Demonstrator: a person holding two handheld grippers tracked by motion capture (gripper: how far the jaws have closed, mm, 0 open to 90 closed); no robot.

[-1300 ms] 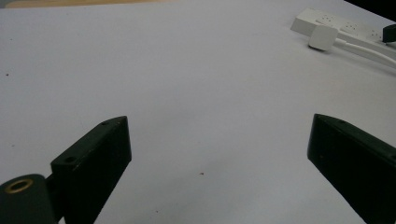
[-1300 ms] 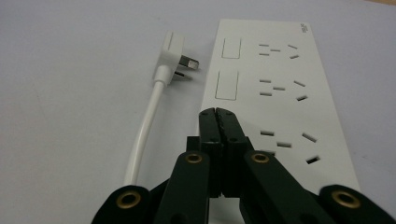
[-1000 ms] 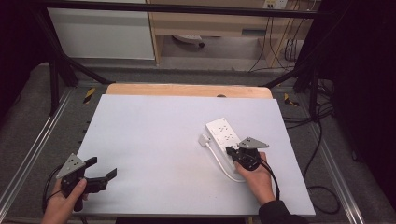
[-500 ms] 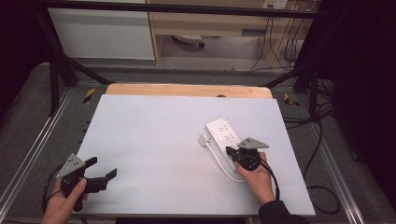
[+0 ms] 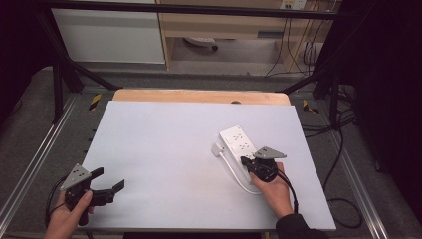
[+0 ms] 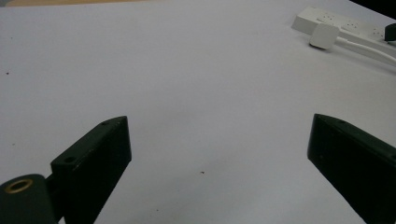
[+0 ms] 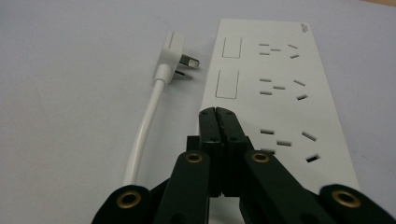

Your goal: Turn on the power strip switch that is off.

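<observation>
White desk, otherwise bare: the power strip lies right of centre, its plug just beside it. My right gripper, jaws pressed together, hovers over its face; my left gripper stands spread, well apart. Strip looks rigid, light and slick: grip across the long edges. Cord is stiff but bendable.

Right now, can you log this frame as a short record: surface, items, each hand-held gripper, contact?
surface: white board on a wooden table
items: white power strip, its plug lying unplugged beside it
right hand-held gripper: jaws shut together, empty, tips over the power strip
left hand-held gripper: jaws wide open, empty, at the near left of the board
contact: cannot tell whether the right tips touch the strip
</observation>
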